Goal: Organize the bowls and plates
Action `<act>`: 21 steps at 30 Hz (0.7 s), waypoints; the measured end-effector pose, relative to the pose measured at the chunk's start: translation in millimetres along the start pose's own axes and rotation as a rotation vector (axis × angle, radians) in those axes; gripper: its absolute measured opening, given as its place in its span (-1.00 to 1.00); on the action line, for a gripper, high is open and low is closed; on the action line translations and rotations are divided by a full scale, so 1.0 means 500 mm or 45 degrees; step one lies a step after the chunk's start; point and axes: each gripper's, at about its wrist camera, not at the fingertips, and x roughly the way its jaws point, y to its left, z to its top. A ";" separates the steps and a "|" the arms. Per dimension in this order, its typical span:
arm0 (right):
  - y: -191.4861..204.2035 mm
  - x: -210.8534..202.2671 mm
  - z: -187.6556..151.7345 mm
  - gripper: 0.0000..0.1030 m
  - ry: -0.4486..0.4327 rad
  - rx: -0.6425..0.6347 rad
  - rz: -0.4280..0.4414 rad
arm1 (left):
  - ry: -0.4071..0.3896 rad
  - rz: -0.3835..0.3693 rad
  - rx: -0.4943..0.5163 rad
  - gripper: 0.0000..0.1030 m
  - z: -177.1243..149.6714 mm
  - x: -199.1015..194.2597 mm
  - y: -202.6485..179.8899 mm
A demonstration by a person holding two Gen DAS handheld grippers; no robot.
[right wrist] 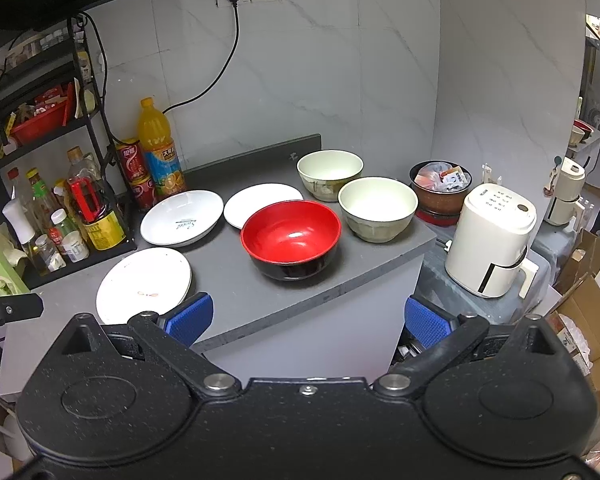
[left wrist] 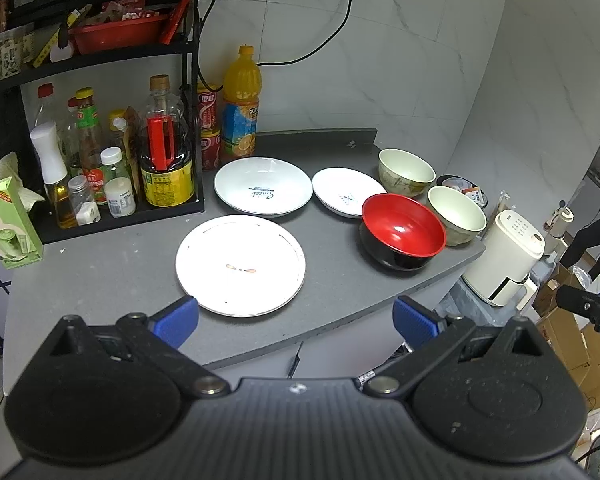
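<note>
On the grey counter (left wrist: 112, 264) lie three white plates: a flat one (left wrist: 240, 266) nearest me, a deep one with blue lettering (left wrist: 263, 186) behind it, and a smaller one (left wrist: 346, 191) to its right. A red-and-black bowl (left wrist: 403, 230) (right wrist: 291, 237) stands near the counter's front edge, with two cream bowls (left wrist: 456, 214) (left wrist: 406, 172) behind it. My left gripper (left wrist: 296, 322) hangs open in front of the flat plate, holding nothing. My right gripper (right wrist: 308, 318) is open and empty too, short of the counter edge below the red bowl.
A black rack (left wrist: 100, 216) full of sauce bottles stands at the left, with an orange juice bottle (left wrist: 240, 104) and red cans beside it. A green carton (left wrist: 8, 224) sits far left. Right of the counter are a cream appliance (right wrist: 490, 240), a pot of packets (right wrist: 440, 190) and cardboard boxes (right wrist: 588, 320).
</note>
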 end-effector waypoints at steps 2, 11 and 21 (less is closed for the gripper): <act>-0.001 0.004 0.002 1.00 0.005 0.003 -0.001 | -0.015 -0.016 -0.016 0.99 0.000 0.001 -0.001; -0.020 0.026 0.004 1.00 0.021 0.044 0.008 | 0.016 -0.041 -0.052 0.99 0.016 0.025 -0.018; -0.037 0.076 0.027 1.00 0.013 0.092 -0.026 | 0.024 -0.031 0.014 0.99 0.053 0.084 -0.041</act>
